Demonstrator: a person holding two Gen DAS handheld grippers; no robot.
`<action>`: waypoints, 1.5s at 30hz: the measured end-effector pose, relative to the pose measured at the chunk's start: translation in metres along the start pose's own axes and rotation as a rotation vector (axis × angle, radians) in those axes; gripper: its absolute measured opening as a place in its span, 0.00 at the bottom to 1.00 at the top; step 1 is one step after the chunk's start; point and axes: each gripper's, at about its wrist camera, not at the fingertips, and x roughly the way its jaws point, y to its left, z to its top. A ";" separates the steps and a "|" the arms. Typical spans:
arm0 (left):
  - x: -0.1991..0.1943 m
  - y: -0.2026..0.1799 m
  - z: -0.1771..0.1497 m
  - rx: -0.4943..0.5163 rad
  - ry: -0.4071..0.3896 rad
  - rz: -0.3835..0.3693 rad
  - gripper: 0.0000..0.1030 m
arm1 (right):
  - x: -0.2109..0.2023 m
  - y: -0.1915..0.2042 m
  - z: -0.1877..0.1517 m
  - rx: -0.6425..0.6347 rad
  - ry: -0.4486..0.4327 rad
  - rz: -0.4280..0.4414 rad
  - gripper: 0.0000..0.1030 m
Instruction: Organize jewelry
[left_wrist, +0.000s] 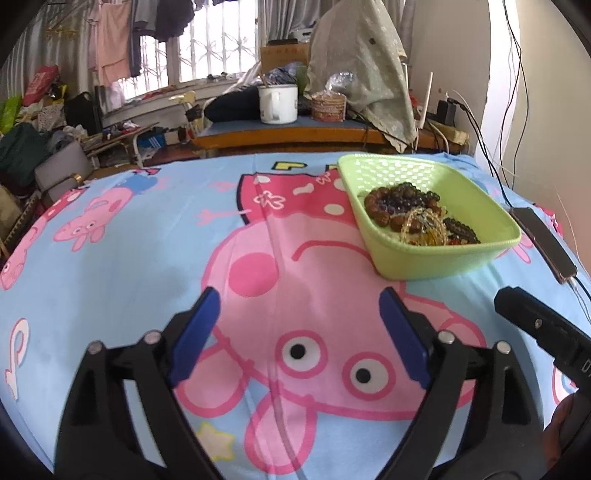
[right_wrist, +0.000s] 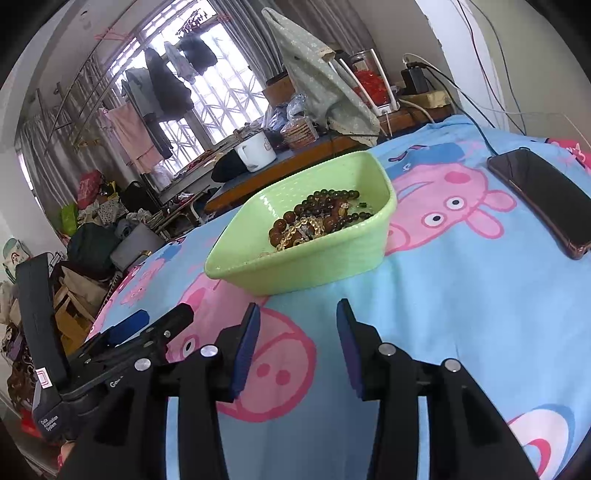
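Note:
A light green plastic basket (left_wrist: 436, 258) sits on the cartoon-print sheet, ahead and right of my left gripper (left_wrist: 299, 295). It holds a heap of beaded bracelets (left_wrist: 417, 218), brown, dark and amber. My left gripper is open and empty above the sheet. In the right wrist view the basket (right_wrist: 295, 269) is straight ahead, with the bracelets (right_wrist: 314, 218) inside. My right gripper (right_wrist: 297, 310) is open and empty just in front of the basket's near wall. The left gripper (right_wrist: 147, 325) shows at the lower left of that view.
A dark phone (right_wrist: 543, 199) lies on the sheet to the right of the basket, with a cable running from it (left_wrist: 543, 240). A low table behind holds a white mug (left_wrist: 277, 103) and a cloth-covered object (left_wrist: 365, 62). Clutter fills the floor at left.

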 end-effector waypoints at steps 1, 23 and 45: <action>-0.001 0.000 0.000 0.001 -0.008 0.003 0.89 | -0.001 0.000 0.000 0.001 -0.001 -0.001 0.13; -0.004 -0.002 0.000 0.012 -0.007 0.095 0.94 | -0.001 0.000 -0.001 0.008 0.006 -0.012 0.16; -0.013 -0.001 0.000 0.015 -0.050 0.206 0.94 | -0.004 -0.001 -0.002 0.019 -0.007 -0.004 0.16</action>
